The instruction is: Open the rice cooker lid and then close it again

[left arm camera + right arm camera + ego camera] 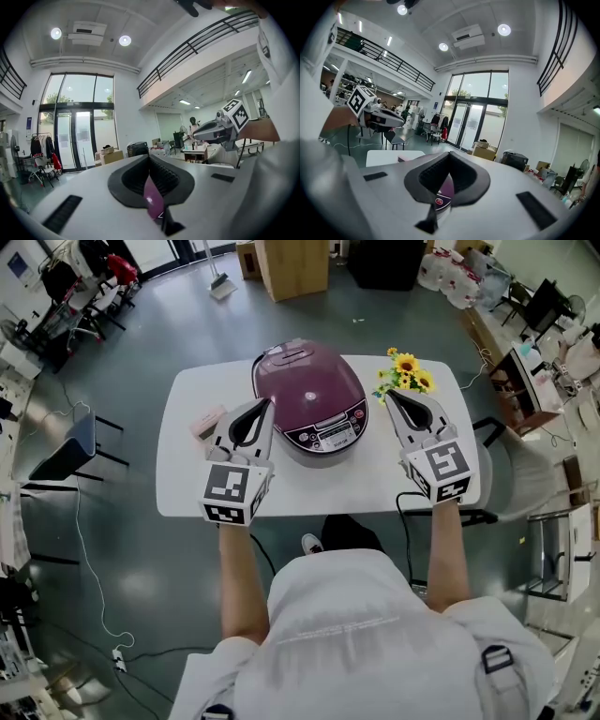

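The left claw [268, 405] and right claw [392, 396], both pinched shut and empty, are flanking the purple rice cooker [325, 433] at nine and three o'clock on the white table [187, 474], its lid [305, 381] down, so opening is only starting and probably calling for a tip on the release.

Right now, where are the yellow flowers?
In the head view, the bunch of yellow sunflowers sits at the far right of the white table, just right of the purple rice cooker and beyond the right gripper.
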A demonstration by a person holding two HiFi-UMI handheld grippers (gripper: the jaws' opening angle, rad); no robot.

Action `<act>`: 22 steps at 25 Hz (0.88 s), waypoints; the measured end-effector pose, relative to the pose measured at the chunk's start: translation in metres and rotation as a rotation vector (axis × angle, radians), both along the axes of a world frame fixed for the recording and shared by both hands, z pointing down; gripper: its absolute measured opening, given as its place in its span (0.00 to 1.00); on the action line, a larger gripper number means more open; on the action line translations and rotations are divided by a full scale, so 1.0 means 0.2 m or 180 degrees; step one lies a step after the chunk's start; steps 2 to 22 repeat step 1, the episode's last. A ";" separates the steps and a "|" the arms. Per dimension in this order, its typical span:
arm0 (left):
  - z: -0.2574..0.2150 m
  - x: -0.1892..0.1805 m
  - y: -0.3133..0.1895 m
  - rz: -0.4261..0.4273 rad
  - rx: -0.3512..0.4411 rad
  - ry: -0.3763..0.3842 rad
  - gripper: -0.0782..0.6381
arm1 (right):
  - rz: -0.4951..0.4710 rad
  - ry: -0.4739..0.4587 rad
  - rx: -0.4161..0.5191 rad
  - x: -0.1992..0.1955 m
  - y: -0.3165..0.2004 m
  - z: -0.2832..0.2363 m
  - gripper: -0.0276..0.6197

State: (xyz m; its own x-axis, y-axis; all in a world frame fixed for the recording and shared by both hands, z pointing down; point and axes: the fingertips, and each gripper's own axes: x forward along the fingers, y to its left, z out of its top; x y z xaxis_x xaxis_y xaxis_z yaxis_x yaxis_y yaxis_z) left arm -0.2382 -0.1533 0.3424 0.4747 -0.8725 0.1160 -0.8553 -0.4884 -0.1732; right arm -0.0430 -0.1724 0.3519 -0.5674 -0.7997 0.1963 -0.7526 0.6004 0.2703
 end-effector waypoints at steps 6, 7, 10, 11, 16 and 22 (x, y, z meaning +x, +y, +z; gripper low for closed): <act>0.00 -0.01 0.00 -0.0003 -0.0013 0.0021 0.13 | 0.0000 0.0001 -0.0004 0.00 0.00 0.00 0.08; 0.00 -0.01 0.00 -0.0003 -0.0013 0.0021 0.13 | 0.0000 0.0001 -0.0004 0.00 0.00 0.00 0.08; 0.00 -0.01 0.00 -0.0003 -0.0013 0.0021 0.13 | 0.0000 0.0001 -0.0004 0.00 0.00 0.00 0.08; 0.00 -0.01 0.00 -0.0003 -0.0013 0.0021 0.13 | 0.0000 0.0001 -0.0004 0.00 0.00 0.00 0.08; 0.00 -0.01 0.00 -0.0003 -0.0013 0.0021 0.13 | 0.0000 0.0001 -0.0004 0.00 0.00 0.00 0.08; 0.00 -0.01 0.00 -0.0003 -0.0013 0.0021 0.13 | 0.0000 0.0001 -0.0004 0.00 0.00 0.00 0.08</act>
